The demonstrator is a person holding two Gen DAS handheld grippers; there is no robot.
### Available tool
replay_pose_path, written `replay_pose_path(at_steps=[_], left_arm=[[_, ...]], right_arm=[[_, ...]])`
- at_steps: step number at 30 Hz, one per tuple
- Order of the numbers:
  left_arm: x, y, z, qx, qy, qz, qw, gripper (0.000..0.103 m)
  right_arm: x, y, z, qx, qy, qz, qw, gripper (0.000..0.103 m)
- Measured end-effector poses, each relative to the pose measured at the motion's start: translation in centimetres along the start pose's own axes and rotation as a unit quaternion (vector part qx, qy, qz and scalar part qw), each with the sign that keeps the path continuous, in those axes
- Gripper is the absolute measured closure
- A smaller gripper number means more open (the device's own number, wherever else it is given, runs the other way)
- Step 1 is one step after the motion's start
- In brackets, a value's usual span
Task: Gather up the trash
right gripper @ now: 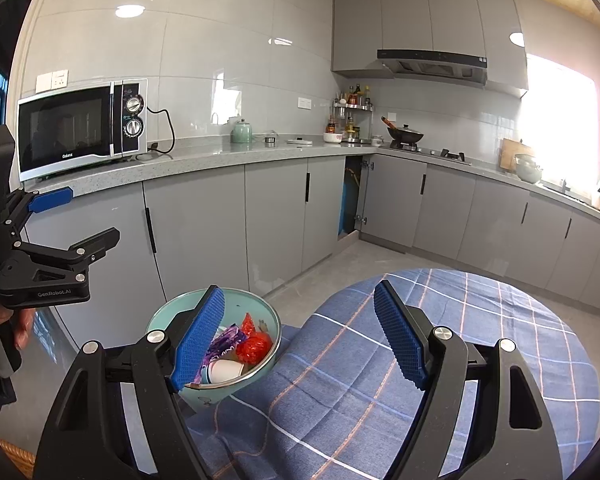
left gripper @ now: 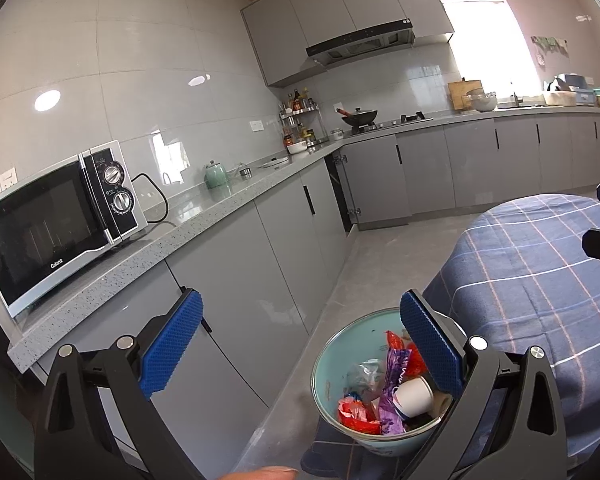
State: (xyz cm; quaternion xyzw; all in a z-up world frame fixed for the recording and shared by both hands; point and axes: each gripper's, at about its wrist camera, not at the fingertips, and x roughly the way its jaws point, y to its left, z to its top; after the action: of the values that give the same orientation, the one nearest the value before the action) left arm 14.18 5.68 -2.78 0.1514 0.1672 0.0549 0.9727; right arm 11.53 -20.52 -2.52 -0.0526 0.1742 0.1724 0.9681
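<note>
The left gripper [left gripper: 300, 344] hung released, jaws wide, nothing between them; the right gripper [right gripper: 300, 340] was likewise released and empty. Just below them the bin [right gripper: 168, 312] held wrappers [left gripper: 394, 384] and a paper cup [right gripper: 226, 371], beside the checked tablecloth [right gripper: 440, 360]. The cloth looked bare of trash, so a good next step was probably to scan it before withdrawing.

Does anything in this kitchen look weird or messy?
One thing: a lower cabinet door near the corner, left of the stove, stands open with dark space showing, while the other doors are shut. The trash, a white paper cup and wrappers, sits inside the teal bin; nothing looks spilled.
</note>
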Motion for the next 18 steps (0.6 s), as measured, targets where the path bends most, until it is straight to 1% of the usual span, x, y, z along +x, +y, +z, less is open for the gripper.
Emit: replay_pose_path(at_steps=[3,10,13,15,18], left_arm=[[0.07,-0.17,-0.02,0.002,0.000,0.007,1.0000,0.006],[-0.11,-0.57,-0.11,0.007,-0.004,0.005,1.0000,0.006],[-0.15,-0.56,-0.05,0.005,-0.005,0.002,1.0000,0.006],[-0.18,-0.49,-0.04,0.002,-0.005,0.006,1.0000,0.006],[-0.13,-0.46,-0.04,0.000,-0.004,-0.003,1.0000,0.006]], right_arm=[[0.00,-0.06,-0.03,0.000,0.001,0.000,1.000,0.027],[0.15,0.03,-0.08,-0.001,0.003,0.000,1.000,0.027],[0.13,-0.07,-0.11,0.000,0.003,-0.001,1.000,0.027],[0.18,-0.23,-0.16,0.003,0.003,-0.002,1.000,0.027],[0.29,-0.48,-0.31,0.005,0.005,-0.003,1.000,0.026]])
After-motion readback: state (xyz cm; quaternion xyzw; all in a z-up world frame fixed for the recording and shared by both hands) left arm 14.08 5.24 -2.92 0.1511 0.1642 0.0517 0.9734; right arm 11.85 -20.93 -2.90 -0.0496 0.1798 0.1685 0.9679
